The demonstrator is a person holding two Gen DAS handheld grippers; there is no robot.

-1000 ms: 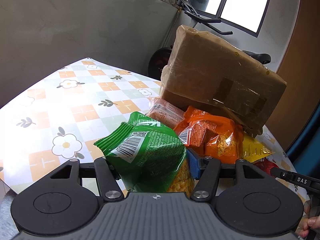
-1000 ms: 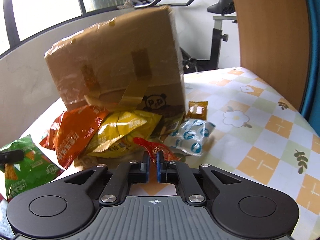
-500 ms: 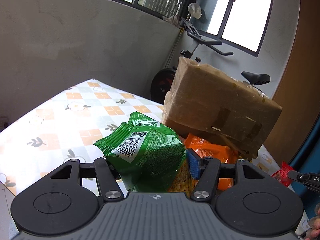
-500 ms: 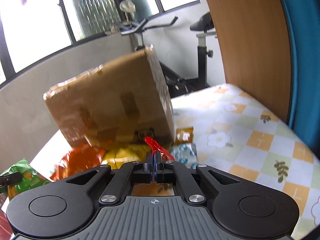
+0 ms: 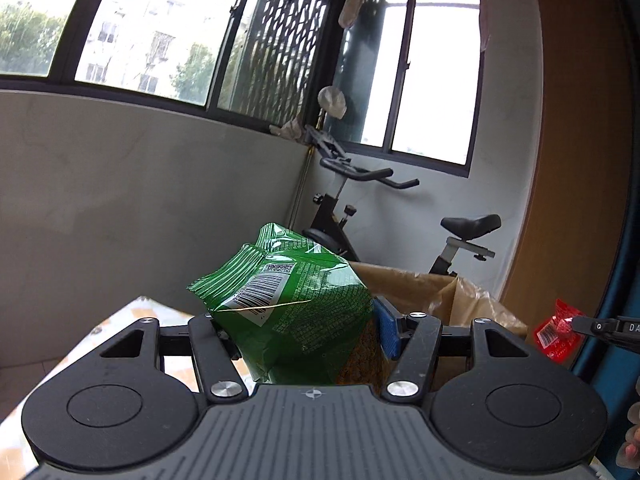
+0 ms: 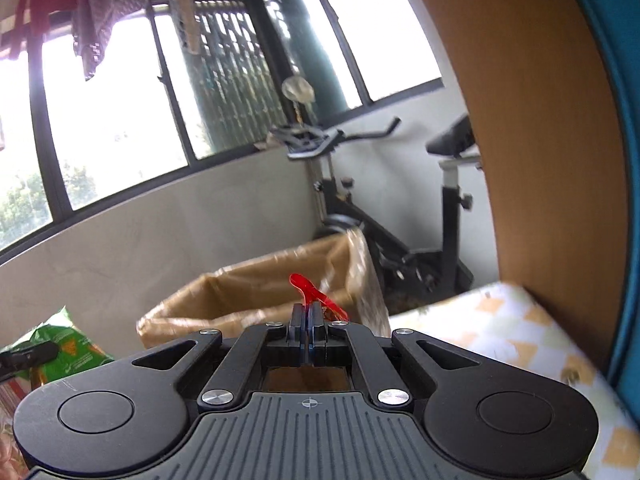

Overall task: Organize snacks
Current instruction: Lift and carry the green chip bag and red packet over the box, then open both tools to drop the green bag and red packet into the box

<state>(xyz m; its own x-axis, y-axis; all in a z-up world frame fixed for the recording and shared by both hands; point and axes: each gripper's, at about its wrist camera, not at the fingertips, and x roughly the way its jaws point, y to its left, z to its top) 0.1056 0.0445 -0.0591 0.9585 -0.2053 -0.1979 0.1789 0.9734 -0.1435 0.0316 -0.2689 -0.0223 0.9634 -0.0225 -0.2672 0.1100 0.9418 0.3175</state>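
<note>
My left gripper (image 5: 304, 328) is shut on a puffy green snack bag (image 5: 296, 304), held up in the air with its barcode side facing the camera. The same bag (image 6: 68, 344) shows at the left edge of the right wrist view. My right gripper (image 6: 307, 312) is shut on a small red snack packet (image 6: 310, 292), which sticks up above the closed pads. That red packet (image 5: 558, 336) also appears at the right of the left wrist view. Just beyond both grippers stands a brown cardboard box (image 6: 248, 284) with its top open.
An exercise bike (image 6: 400, 208) stands behind the box (image 5: 404, 284) by a grey wall. A wooden panel (image 6: 540, 120) and a blue edge (image 6: 616, 160) rise on the right. The flower-patterned table (image 6: 500, 320) shows at lower right, and a person's fingers (image 5: 632, 440) at the frame edge.
Both grippers have risen with their snacks, from beside the box to level with its open top. The right jaws closed fully on the red packet. The snack pile has dropped out of view.
</note>
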